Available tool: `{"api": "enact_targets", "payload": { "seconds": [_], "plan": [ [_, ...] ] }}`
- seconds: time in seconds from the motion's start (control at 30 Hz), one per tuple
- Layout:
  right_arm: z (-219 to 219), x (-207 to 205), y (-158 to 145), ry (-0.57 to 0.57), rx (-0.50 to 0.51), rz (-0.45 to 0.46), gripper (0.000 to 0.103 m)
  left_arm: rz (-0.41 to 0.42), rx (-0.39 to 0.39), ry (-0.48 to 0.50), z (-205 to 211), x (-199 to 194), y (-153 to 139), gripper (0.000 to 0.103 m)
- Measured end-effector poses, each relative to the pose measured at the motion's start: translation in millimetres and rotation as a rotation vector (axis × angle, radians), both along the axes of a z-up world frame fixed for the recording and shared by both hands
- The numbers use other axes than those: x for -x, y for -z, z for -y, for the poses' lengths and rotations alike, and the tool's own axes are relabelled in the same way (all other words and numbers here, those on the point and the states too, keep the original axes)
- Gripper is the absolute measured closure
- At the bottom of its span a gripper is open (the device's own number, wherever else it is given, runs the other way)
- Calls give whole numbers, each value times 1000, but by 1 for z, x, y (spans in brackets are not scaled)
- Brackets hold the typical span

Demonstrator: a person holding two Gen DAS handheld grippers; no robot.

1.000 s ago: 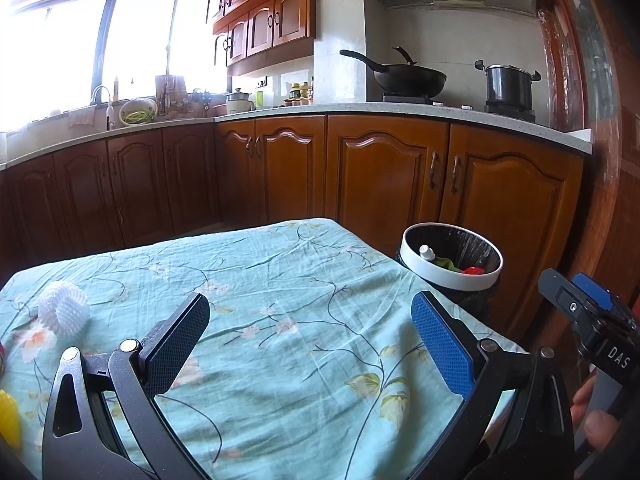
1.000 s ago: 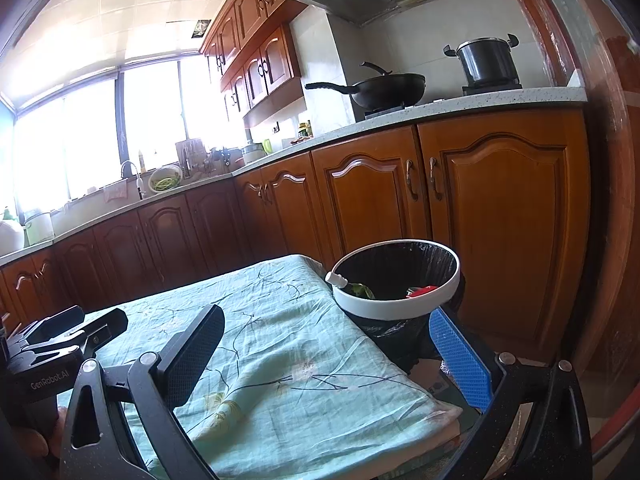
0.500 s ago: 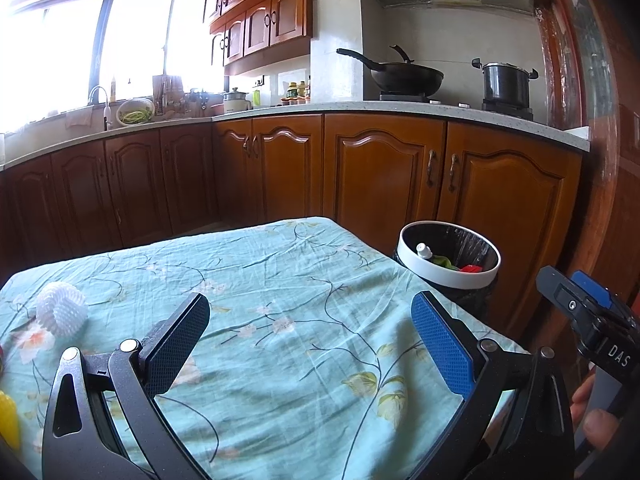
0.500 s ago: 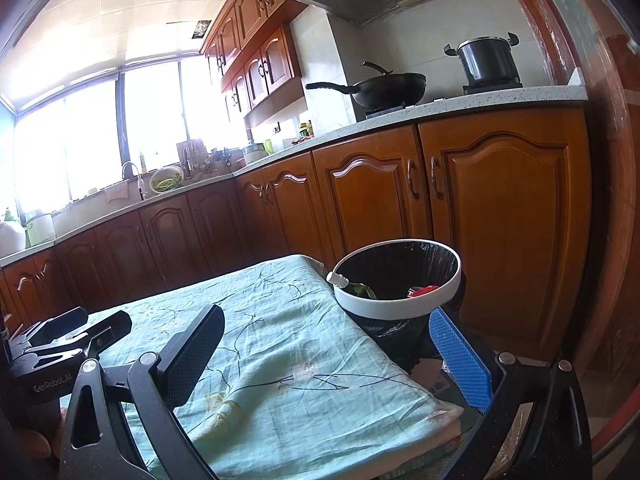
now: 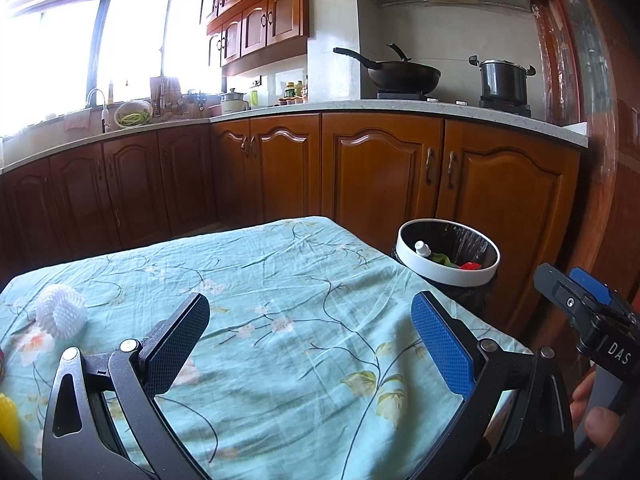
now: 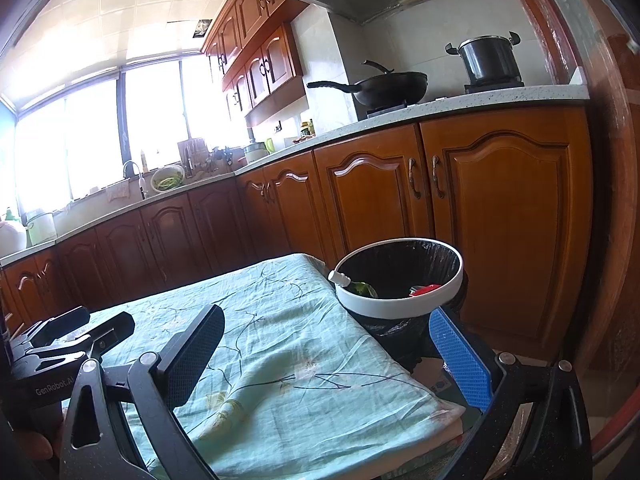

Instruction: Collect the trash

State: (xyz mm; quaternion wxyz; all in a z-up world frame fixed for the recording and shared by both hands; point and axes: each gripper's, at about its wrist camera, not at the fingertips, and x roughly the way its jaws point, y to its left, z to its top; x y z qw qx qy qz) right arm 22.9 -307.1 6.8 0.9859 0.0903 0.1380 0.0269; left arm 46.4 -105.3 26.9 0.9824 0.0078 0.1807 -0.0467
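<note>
Both tongs are spread apart and hold nothing: the left tongs (image 5: 310, 336) hover over the cloth (image 5: 280, 280) on the surface, the right tongs (image 6: 326, 354) over its corner by the bin (image 6: 400, 304). A white foam net (image 5: 61, 311) lies on the cloth to the far left, well apart from the bin, which holds a bottle (image 5: 426, 249) and red scrap (image 5: 470, 266).

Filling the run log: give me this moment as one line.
left tongs open, empty | right tongs open, empty | foam net on tablecloth | bin holds trash
</note>
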Motion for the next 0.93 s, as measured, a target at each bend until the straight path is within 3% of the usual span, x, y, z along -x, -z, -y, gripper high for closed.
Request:
{"api": "enact_targets", "payload": {
  "seconds": [0.93],
  "plan": [
    [-4, -7, 0, -19, 4, -11, 0, -19, 24, 2, -8, -5, 0, 0]
  ]
}}
